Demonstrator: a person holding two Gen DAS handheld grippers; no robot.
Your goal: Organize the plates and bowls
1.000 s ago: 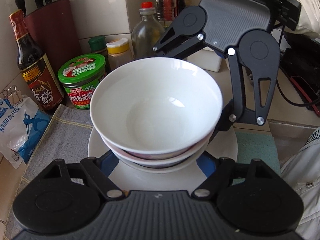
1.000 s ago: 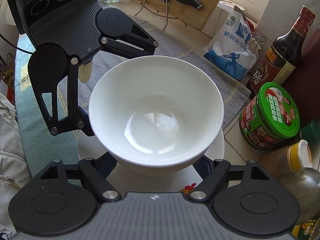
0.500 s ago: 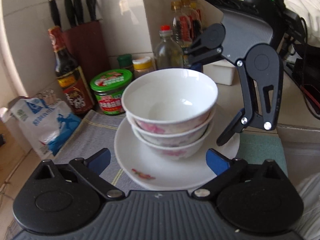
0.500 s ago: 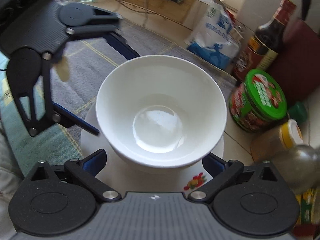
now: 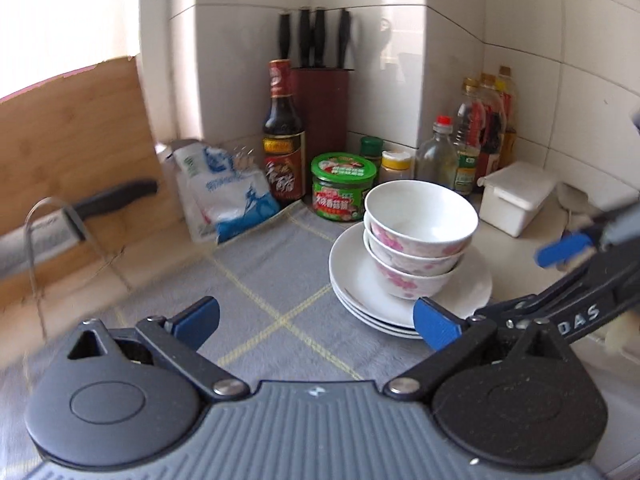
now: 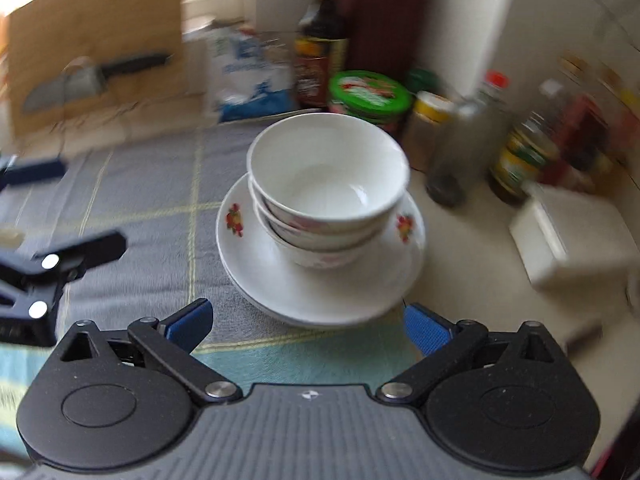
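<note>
Three white bowls with pink flowers (image 5: pixel 420 216) sit nested on a stack of white plates (image 5: pixel 352 276) on the grey cloth. My left gripper (image 5: pixel 316 320) hangs short of the stack and to its left, its jaws opening wide with nothing between them. The right wrist view, which is blurred, shows the bowls (image 6: pixel 328 172) and plates (image 6: pixel 280 292) straight ahead. My right gripper (image 6: pixel 308 324) is open and empty, just in front of the plates' near rim. Each gripper's blue-tipped fingers show at the edge of the other's view.
A grey checked cloth (image 5: pixel 260 280) covers the counter. Behind the stack stand a green-lidded jar (image 5: pixel 344 186), a soy sauce bottle (image 5: pixel 283 140), a knife block (image 5: pixel 320 108), several bottles and a salt bag (image 5: pixel 224 196). A white lidded box (image 5: pixel 516 196) is on the right, a cleaver on a rack (image 5: pixel 60 220) on the left.
Both grippers let go of the top bowl, opened wide and drew back from the stack. The bowl stays nested on the other two.
</note>
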